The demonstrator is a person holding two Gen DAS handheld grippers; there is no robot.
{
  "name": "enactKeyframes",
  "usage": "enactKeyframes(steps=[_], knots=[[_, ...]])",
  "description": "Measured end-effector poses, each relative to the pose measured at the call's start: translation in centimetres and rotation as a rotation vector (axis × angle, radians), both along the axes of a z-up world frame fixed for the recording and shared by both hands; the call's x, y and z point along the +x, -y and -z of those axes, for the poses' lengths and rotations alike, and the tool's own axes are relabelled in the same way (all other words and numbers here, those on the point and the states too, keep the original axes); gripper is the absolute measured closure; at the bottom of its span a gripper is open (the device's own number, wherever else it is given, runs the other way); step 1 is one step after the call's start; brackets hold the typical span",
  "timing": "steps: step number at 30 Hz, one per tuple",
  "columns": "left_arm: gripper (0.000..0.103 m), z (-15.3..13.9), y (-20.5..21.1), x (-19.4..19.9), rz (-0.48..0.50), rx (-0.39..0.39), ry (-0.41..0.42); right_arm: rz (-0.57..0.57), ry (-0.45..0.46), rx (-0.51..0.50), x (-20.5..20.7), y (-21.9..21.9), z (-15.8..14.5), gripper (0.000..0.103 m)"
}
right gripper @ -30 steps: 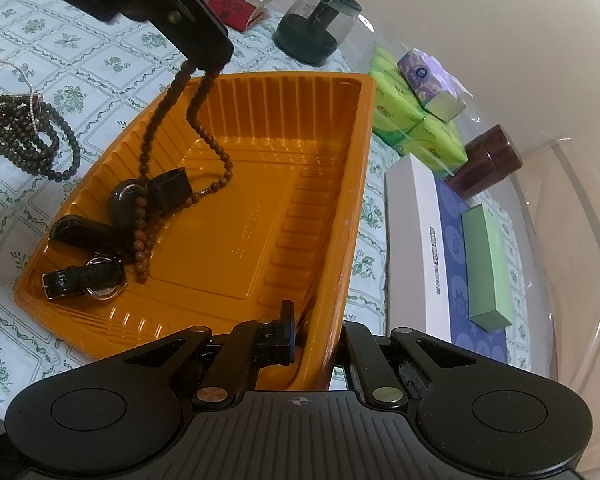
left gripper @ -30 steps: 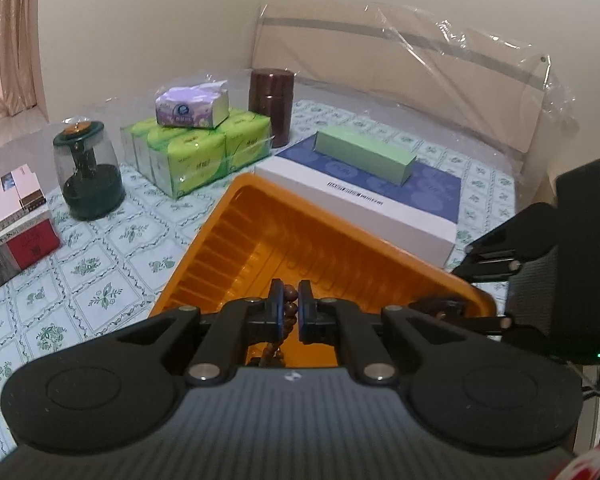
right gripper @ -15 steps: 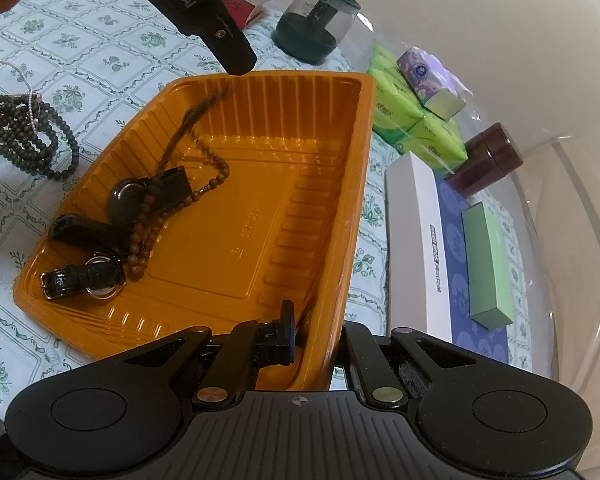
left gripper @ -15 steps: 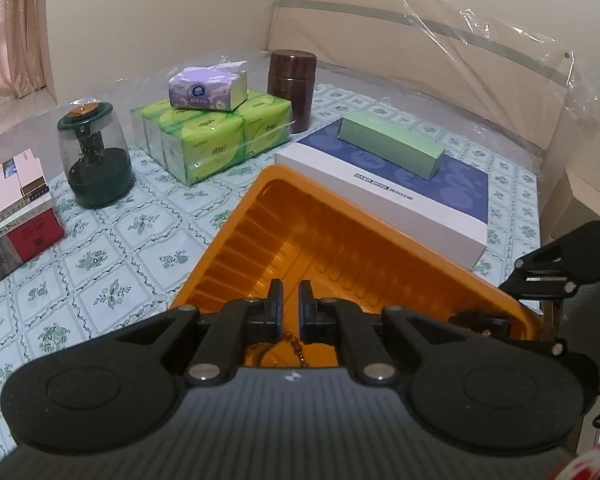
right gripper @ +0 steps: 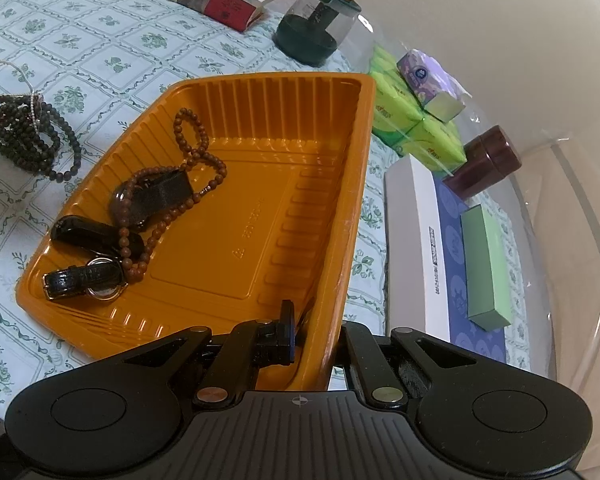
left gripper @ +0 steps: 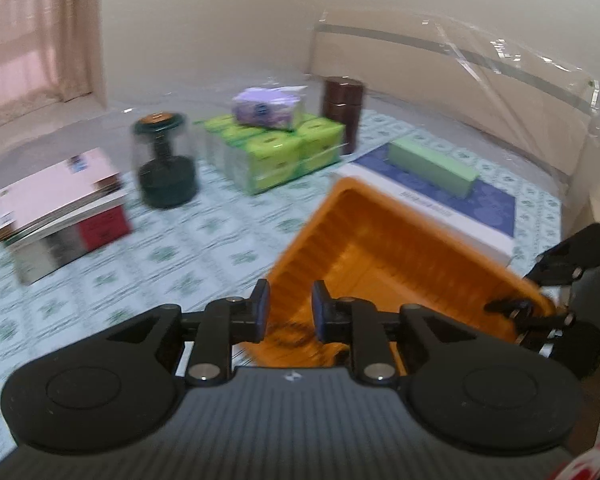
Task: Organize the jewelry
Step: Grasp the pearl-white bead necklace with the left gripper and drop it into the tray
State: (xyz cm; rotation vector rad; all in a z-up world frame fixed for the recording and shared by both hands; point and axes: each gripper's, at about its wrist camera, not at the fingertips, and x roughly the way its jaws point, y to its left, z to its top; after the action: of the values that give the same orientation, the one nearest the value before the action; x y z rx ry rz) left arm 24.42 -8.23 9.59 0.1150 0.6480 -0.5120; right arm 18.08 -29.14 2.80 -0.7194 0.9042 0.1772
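Note:
An orange plastic tray lies on the flowered tablecloth. In it rest a brown bead string, a black-strapped watch and two dark pieces. My right gripper is shut on the tray's near rim, one finger inside and the other hidden behind the wall. My left gripper hovers over the tray's left corner. Its jaws are opening, with nothing between them. A dark bead bracelet with a thin silver chain lies on the cloth left of the tray.
Behind the tray stand a stack of books, a dark green glass-domed item, green tissue packs, a brown jar and a white-and-blue box with a green box on it. Clear plastic sheeting covers the back.
My left gripper let go of the brown bead string, which dropped into the tray. It then swung left, out of the right wrist view, and its jaws parted. The right gripper stayed put.

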Motion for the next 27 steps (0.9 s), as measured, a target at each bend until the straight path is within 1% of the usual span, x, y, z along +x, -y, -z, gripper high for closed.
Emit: enactKeyframes(steps=[4,7,12,16,19,21,25,27], knots=[[0.083,0.8,-4.6,-1.6,-0.076,0.033,-0.002,-0.002,0.003,-0.003,-0.2,-0.2,-0.1,0.098],[0.078,1.9,-7.9,-2.9,-0.142,0.050,-0.010,-0.002,0.005,-0.008,-0.3,-0.2,-0.1,0.098],[0.077,4.9,-12.5,-5.5,-0.253,0.097,-0.029,0.000,0.003,-0.012,-0.4,-0.3,0.0,0.098],[0.077,7.7,-14.9,-7.7,-0.307,0.103,-0.063,0.001,0.002,-0.015,-0.4,-0.3,0.0,0.098],[0.077,9.7,-15.7,-9.0,-0.321,0.135,-0.071,0.004,0.002,-0.016,-0.3,-0.3,0.1,0.098],[0.077,11.1,-15.8,-9.6,-0.308,0.186,-0.069,0.005,0.002,-0.017,-0.3,-0.4,0.1,0.098],[0.077,13.4,-15.5,-10.4,-0.243,0.298,-0.060,0.007,0.001,-0.016,-0.3,-0.3,0.1,0.098],[0.077,14.2,-15.4,-10.3,-0.208,0.331,-0.057,0.009,0.000,-0.016,-0.2,-0.3,0.2,0.098]])
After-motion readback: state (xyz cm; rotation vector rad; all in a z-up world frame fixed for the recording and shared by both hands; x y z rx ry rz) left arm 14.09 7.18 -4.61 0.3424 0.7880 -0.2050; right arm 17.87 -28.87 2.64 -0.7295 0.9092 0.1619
